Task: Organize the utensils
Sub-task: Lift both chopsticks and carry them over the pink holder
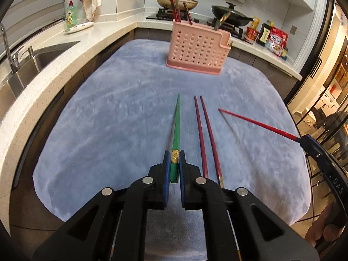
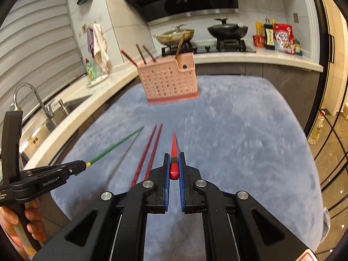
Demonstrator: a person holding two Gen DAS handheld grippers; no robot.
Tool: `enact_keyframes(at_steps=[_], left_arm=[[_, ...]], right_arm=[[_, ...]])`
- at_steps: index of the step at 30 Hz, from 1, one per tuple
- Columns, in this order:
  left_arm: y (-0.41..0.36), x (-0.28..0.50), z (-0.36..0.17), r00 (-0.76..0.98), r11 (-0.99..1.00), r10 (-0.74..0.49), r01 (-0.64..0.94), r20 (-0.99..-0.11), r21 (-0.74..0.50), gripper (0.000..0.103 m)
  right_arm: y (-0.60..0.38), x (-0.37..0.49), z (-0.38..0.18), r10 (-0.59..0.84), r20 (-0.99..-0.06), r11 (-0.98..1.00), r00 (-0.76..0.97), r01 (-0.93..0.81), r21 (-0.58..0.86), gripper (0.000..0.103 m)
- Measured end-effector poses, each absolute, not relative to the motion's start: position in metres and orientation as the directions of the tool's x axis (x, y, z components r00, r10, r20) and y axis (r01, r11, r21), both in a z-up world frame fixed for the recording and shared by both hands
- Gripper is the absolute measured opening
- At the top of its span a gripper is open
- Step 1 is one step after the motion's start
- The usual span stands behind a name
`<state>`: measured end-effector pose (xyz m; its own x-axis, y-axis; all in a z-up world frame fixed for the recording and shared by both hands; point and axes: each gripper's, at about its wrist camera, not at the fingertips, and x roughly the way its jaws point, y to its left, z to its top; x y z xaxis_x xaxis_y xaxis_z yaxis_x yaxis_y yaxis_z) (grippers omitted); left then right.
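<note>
My left gripper (image 1: 174, 156) is shut on a green chopstick (image 1: 176, 128) with a gold band, held above the blue cloth (image 1: 97, 130). My right gripper (image 2: 174, 157) is shut on a red chopstick (image 2: 174, 145), also lifted; it shows in the left wrist view (image 1: 256, 122) too. The green chopstick appears in the right wrist view (image 2: 117, 145) at left. Two dark red chopsticks (image 1: 205, 134) lie side by side on the cloth between the grippers, also in the right wrist view (image 2: 150, 152). A pink perforated utensil holder (image 1: 196, 46) stands at the cloth's far end with several chopsticks in it, also seen in the right wrist view (image 2: 169, 82).
A sink (image 1: 43, 54) and faucet (image 2: 32, 95) sit in the counter on the left. A dish-soap bottle (image 1: 71, 15) stands on a plate. Two lidded pans (image 2: 227, 30) are on the stove behind the holder. Food packets (image 1: 276, 40) stand on the right counter.
</note>
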<state>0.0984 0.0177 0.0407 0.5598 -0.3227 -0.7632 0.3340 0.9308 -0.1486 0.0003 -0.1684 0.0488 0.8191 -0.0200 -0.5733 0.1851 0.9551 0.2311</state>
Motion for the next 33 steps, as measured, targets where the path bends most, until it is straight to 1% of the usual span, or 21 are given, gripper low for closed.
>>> enact_keyframes(at_steps=[3, 4, 14, 19, 22, 23, 24, 25, 26, 27, 29, 33], left_arm=[[0.02, 0.107, 0.062, 0.59, 0.931, -0.331, 0.333, -0.737, -0.152, 0.006], [0.021, 0.11, 0.068, 0.601, 0.931, -0.331, 0.334, -0.727, -0.148, 0.0], [0.018, 0.147, 0.106, 0.678, 0.941, -0.311, 0.318, -0.666, -0.115, 0.0], [0.029, 0.154, 0.104, 0.666, 0.943, -0.318, 0.299, -0.675, -0.148, 0.0], [0.034, 0.147, 0.082, 0.626, 0.934, -0.337, 0.315, -0.704, -0.167, 0.001], [0.033, 0.145, 0.075, 0.618, 0.934, -0.334, 0.318, -0.712, -0.162, 0.004], [0.033, 0.14, 0.061, 0.604, 0.937, -0.319, 0.316, -0.73, -0.147, 0.012], [0.033, 0.136, 0.05, 0.589, 0.938, -0.313, 0.316, -0.745, -0.145, 0.017], [0.034, 0.134, 0.041, 0.577, 0.938, -0.311, 0.314, -0.756, -0.146, 0.026], [0.034, 0.13, 0.031, 0.562, 0.938, -0.308, 0.313, -0.768, -0.148, 0.032], [0.032, 0.122, 0.01, 0.536, 0.938, -0.299, 0.317, -0.789, -0.14, 0.034], [0.028, 0.114, -0.017, 0.502, 0.936, -0.282, 0.331, -0.817, -0.12, 0.034]], right_arm=[[-0.179, 0.007, 0.068, -0.024, -0.545, 0.95, 0.838, 0.189, 0.248, 0.007], [-0.183, 0.009, 0.074, -0.024, -0.536, 0.947, 0.844, 0.19, 0.257, 0.007], [-0.2, 0.032, 0.108, -0.053, -0.482, 0.945, 0.875, 0.199, 0.258, 0.007], [-0.202, 0.032, 0.106, -0.056, -0.481, 0.942, 0.875, 0.206, 0.264, 0.007], [-0.203, 0.027, 0.101, -0.059, -0.485, 0.937, 0.873, 0.216, 0.274, 0.007], [-0.203, 0.025, 0.099, -0.062, -0.486, 0.935, 0.872, 0.221, 0.276, 0.007], [-0.203, 0.024, 0.098, -0.062, -0.487, 0.934, 0.871, 0.223, 0.28, 0.007], [-0.204, 0.021, 0.097, -0.06, -0.488, 0.93, 0.871, 0.227, 0.289, 0.007], [-0.205, 0.018, 0.096, -0.061, -0.488, 0.927, 0.871, 0.23, 0.295, 0.007], [-0.205, 0.017, 0.096, -0.062, -0.488, 0.926, 0.871, 0.232, 0.297, 0.007], [-0.205, 0.013, 0.096, -0.062, -0.488, 0.924, 0.87, 0.236, 0.302, 0.007], [-0.204, 0.01, 0.096, -0.066, -0.487, 0.923, 0.871, 0.239, 0.302, 0.007]])
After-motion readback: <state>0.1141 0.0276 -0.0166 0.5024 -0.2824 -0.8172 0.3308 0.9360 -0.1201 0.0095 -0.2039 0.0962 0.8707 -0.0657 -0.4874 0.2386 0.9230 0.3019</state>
